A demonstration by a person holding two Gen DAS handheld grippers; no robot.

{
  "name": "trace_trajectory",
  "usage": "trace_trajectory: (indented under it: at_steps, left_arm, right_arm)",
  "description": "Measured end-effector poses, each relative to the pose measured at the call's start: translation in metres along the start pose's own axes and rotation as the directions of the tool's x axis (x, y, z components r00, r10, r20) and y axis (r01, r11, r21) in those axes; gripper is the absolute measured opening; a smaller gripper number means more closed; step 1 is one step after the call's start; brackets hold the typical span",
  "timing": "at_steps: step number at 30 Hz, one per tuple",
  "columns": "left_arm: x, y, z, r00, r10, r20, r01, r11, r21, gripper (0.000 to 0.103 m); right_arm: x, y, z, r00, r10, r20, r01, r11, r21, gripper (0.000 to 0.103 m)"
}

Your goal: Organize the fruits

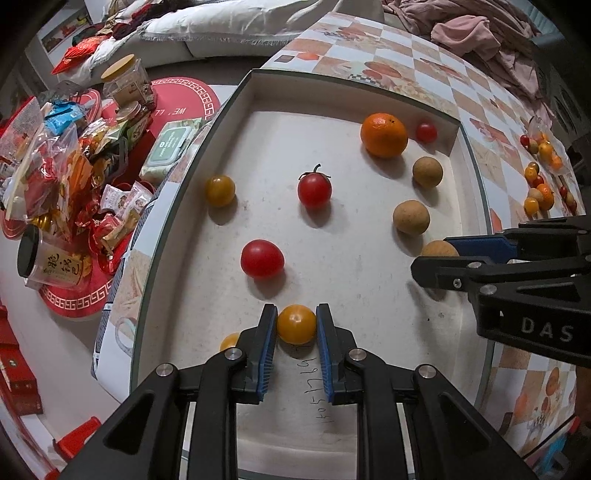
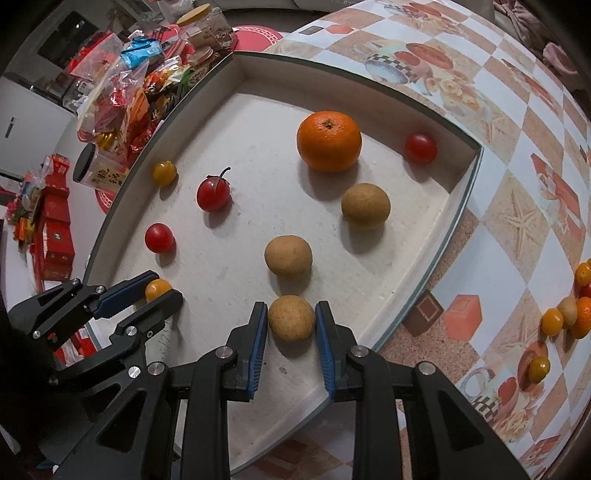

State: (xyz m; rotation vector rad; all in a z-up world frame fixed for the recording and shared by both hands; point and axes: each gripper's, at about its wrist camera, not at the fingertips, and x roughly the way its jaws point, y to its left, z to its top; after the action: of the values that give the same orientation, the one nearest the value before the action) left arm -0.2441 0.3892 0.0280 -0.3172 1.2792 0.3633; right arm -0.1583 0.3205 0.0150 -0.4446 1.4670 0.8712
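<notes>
A shallow white tray point(image 1: 255, 92) point(image 2: 458, 206) on the patterned table holds an orange point(image 1: 384, 134) point(image 2: 328, 141), red tomatoes point(image 1: 314, 189) point(image 2: 213, 194), yellow tomatoes point(image 1: 220, 190) point(image 2: 164, 172) and brown longans point(image 1: 411, 217) point(image 2: 288, 256). My left gripper point(image 1: 296, 325) point(image 2: 157, 290) is shut on a yellow tomato point(image 1: 296, 324) point(image 2: 158, 289) at the tray's near edge. My right gripper point(image 2: 291, 318) point(image 1: 434, 254) is shut on a brown longan point(image 2: 291, 318) point(image 1: 439, 249) on the tray floor.
A pile of loose small fruits point(image 1: 541, 181) point(image 2: 569, 314) lies on the table right of the tray. Snack packets and jars point(image 1: 70, 173) point(image 2: 122, 88) crowd a red mat left of the table. Cloth point(image 1: 476, 33) lies at the far right.
</notes>
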Motion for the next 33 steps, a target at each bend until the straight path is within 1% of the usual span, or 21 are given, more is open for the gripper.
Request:
trace_trajectory:
  at_steps: [1,2,3,4,5,8,10,12,15,16,17,18,20,23,25,27,28,30,33]
  left_arm:
    - [0.000,0.001,-0.001,1.000,-0.010,-0.001,0.010,1.000,-0.010,0.036]
    - [-0.002,0.002,-0.001,1.000,-0.020,0.009,0.020,1.000,-0.013,0.053]
    - [-0.005,0.001,-0.002,0.999,-0.018,0.029,0.019,1.000,-0.009,0.064]
    - [-0.008,-0.001,-0.002,0.999,0.004,0.043,-0.004,1.000,0.004,0.066]
    - [-0.009,-0.002,-0.002,0.999,0.009,0.048,-0.010,1.000,0.018,0.067]
    - [-0.008,-0.002,-0.003,1.000,0.001,0.029,-0.002,1.000,0.026,0.067]
    - [-0.008,-0.003,-0.003,1.000,0.005,0.019,-0.006,1.000,0.028,0.067]
    - [-0.012,-0.003,-0.003,1.000,0.007,0.012,-0.007,1.000,0.027,0.067]
    - [-0.018,-0.003,-0.002,1.000,-0.002,0.000,0.002,1.000,0.030,0.068]
    - [-0.020,-0.003,-0.002,1.000,0.001,-0.006,0.000,1.000,0.031,0.071]
    - [-0.022,-0.004,-0.002,1.000,0.007,-0.013,-0.006,0.999,0.032,0.088]
    - [-0.025,-0.004,-0.002,1.000,0.010,-0.006,-0.009,1.000,0.030,0.096]
    - [-0.033,-0.004,-0.001,1.000,0.019,0.013,-0.019,0.999,0.035,0.096]
    - [-0.038,-0.003,-0.001,1.000,0.021,0.005,-0.021,0.999,0.043,0.096]
    - [-0.040,-0.002,-0.001,1.000,0.025,-0.006,-0.024,0.999,0.046,0.096]
    - [-0.042,-0.001,-0.002,0.999,0.029,-0.024,-0.028,0.998,0.049,0.096]
    - [-0.043,0.000,-0.003,0.999,0.032,-0.033,-0.030,0.998,0.053,0.096]
    - [-0.047,0.001,-0.004,0.998,0.045,-0.034,-0.043,0.997,0.062,0.096]
    - [-0.055,0.003,-0.005,0.999,0.041,-0.033,-0.039,0.997,0.067,0.096]
  right_arm:
    - [-0.001,0.000,0.001,1.000,0.005,0.001,-0.005,1.000,0.002,0.042]
    - [-0.003,0.000,0.000,1.000,0.006,0.005,-0.006,1.000,0.002,0.046]
    - [-0.005,0.000,0.000,1.000,0.007,0.013,-0.007,1.000,0.002,0.047]
    - [-0.009,0.000,0.000,1.000,0.009,0.020,-0.009,1.000,0.001,0.047]
    - [-0.012,0.001,-0.001,1.000,0.011,0.027,-0.011,1.000,0.001,0.047]
    - [-0.023,0.001,-0.002,0.998,0.007,0.055,-0.007,1.000,0.005,0.049]
    - [-0.033,0.000,-0.003,0.997,-0.010,0.080,0.008,1.000,0.016,0.058]
    - [-0.041,0.000,-0.004,0.995,-0.036,0.097,0.034,0.999,0.026,0.075]
    - [-0.048,0.001,-0.005,0.993,-0.053,0.107,0.050,0.998,0.035,0.079]
    - [-0.050,0.001,-0.006,0.993,-0.062,0.103,0.058,0.997,0.040,0.080]
    - [-0.051,0.000,-0.007,0.993,-0.069,0.098,0.065,0.997,0.047,0.081]
    - [-0.052,0.000,-0.008,0.993,-0.070,0.094,0.065,0.996,0.054,0.081]
    - [-0.055,0.001,-0.011,0.993,-0.080,0.092,0.074,0.995,0.063,0.083]
    - [-0.060,0.000,-0.017,0.991,-0.097,0.091,0.091,0.993,0.074,0.084]
    - [-0.063,0.000,-0.020,0.990,-0.111,0.090,0.104,0.991,0.085,0.087]
    - [-0.067,-0.001,-0.024,0.988,-0.126,0.090,0.117,0.988,0.099,0.095]
    - [-0.070,-0.002,-0.026,0.987,-0.131,0.095,0.121,0.987,0.104,0.097]
    - [-0.074,-0.002,-0.028,0.985,-0.142,0.096,0.131,0.985,0.111,0.103]
    - [-0.081,0.001,-0.030,0.984,-0.156,0.086,0.146,0.983,0.114,0.103]
